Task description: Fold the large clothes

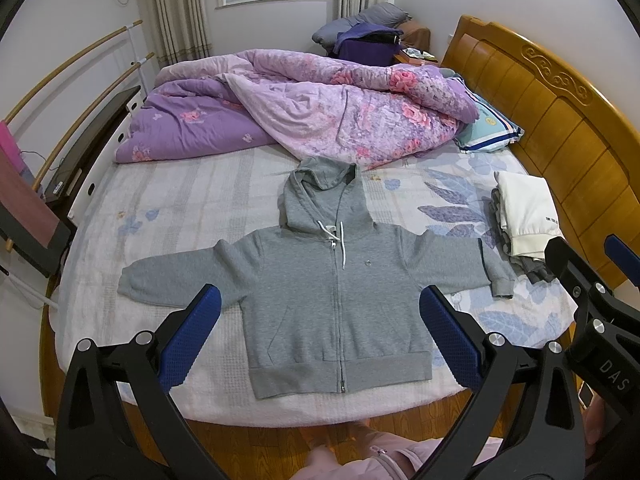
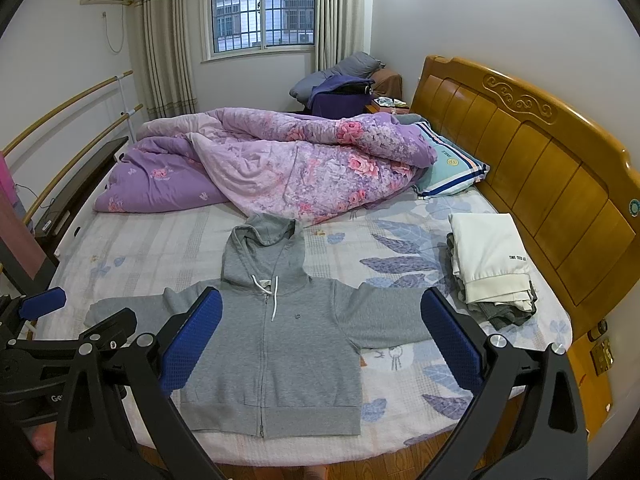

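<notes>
A grey zip-up hoodie (image 1: 320,280) lies flat and face up on the bed, zipped, sleeves spread to both sides, hood pointing to the far side. It also shows in the right wrist view (image 2: 280,344). My left gripper (image 1: 320,300) is open and empty, held above the hoodie's lower half near the bed's front edge. My right gripper (image 2: 320,304) is open and empty, held above the hoodie's chest and right sleeve. The right gripper also shows at the right edge of the left wrist view (image 1: 592,280).
A stack of folded clothes, white on top (image 2: 492,264), sits at the right by the wooden headboard (image 2: 540,160). A crumpled purple floral quilt (image 2: 272,168) and a pillow (image 2: 452,168) fill the far half of the bed. Wooden floor lies below the front edge.
</notes>
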The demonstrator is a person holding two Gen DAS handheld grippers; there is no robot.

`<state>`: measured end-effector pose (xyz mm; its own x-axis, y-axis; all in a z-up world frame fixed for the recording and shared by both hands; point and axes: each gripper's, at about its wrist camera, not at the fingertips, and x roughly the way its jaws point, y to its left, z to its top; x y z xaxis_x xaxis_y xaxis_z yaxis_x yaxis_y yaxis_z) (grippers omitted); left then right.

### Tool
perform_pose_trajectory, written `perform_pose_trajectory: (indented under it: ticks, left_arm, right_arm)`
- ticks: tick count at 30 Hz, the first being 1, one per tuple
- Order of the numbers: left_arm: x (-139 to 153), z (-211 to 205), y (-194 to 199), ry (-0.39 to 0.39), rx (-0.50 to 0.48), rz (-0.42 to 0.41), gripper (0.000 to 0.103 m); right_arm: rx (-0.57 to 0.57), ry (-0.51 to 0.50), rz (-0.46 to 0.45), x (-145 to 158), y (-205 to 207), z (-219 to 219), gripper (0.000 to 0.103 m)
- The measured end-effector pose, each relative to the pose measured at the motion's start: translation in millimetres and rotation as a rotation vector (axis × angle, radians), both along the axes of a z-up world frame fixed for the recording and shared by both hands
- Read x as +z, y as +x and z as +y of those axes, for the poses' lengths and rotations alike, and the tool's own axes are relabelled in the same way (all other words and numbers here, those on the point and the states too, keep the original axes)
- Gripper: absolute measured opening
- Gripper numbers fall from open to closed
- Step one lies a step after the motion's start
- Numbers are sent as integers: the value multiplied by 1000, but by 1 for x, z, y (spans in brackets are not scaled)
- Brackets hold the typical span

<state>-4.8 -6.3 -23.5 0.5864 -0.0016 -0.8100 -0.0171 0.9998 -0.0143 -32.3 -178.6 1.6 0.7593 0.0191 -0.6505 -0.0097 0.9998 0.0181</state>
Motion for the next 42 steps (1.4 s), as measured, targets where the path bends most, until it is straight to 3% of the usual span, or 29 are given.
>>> perform_pose_trajectory:
  ticks: [15,20,24,32,42]
  left_arm:
    - [0,1,-1,2,4,6,99]
    - [-19,-9,-6,-2,27,17,99]
    - [-15,-3,-2,-8,54,28,99]
    - [-7,21,-2,-27,178,51,99]
    - [-2,59,-16,-14,408,77,99]
  right_arm:
    - [5,1,4,0,-2,6,96]
    - [35,11,14,-13,7,13,96]
    - [69,20,22,-15,12,14,96]
    - [202,35,47,-16,34,24,96]
    - [471,70,92,-24,65,66,91]
